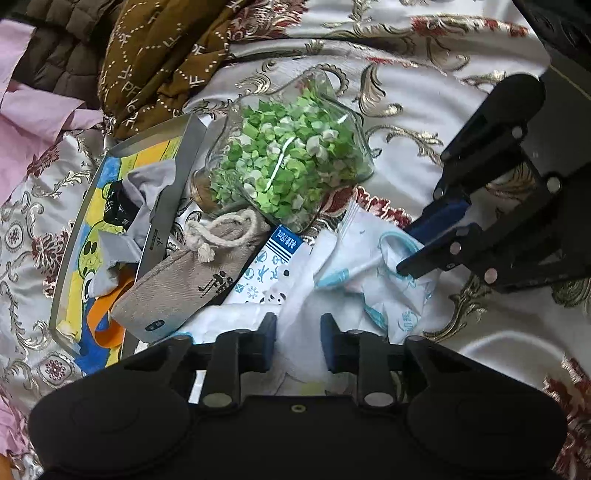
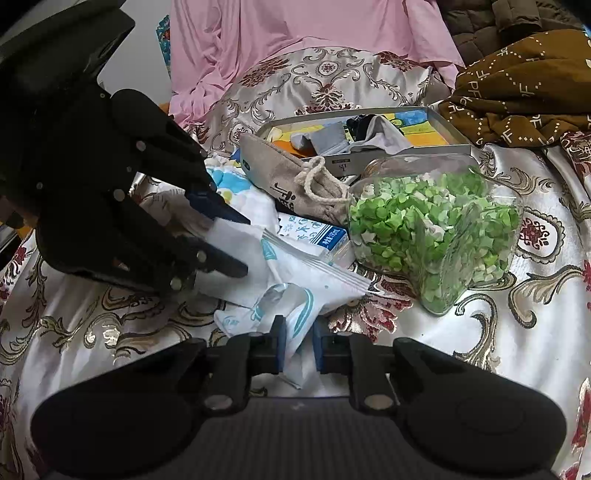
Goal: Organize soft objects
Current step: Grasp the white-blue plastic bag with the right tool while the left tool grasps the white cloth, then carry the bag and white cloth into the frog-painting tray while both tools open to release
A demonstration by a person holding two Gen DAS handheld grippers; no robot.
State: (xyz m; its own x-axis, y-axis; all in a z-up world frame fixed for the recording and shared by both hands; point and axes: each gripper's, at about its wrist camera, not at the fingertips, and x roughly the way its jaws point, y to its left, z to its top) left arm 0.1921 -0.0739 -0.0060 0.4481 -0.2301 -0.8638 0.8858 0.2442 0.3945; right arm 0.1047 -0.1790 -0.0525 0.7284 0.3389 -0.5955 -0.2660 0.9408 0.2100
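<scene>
A white cloth with blue print (image 1: 373,280) (image 2: 288,273) lies crumpled on the patterned bedspread. My left gripper (image 1: 298,338) is shut on one white fold of it; in the right wrist view the left gripper (image 2: 243,247) holds that fold. My right gripper (image 2: 298,345) is shut on the blue-printed end of the same cloth; in the left wrist view the right gripper (image 1: 413,251) pinches it from the right. A grey drawstring pouch (image 1: 192,273) (image 2: 295,181) leans on a flat box (image 1: 74,236) (image 2: 406,149) holding grey cloth.
A glass jar of green paper stars (image 1: 291,162) (image 2: 436,229) lies beside the cloth. A blue-white tissue pack (image 1: 275,254) (image 2: 317,232) lies under the pouch. A brown patterned garment (image 1: 162,62) (image 2: 524,88) and pink fabric (image 1: 33,122) (image 2: 295,33) lie behind.
</scene>
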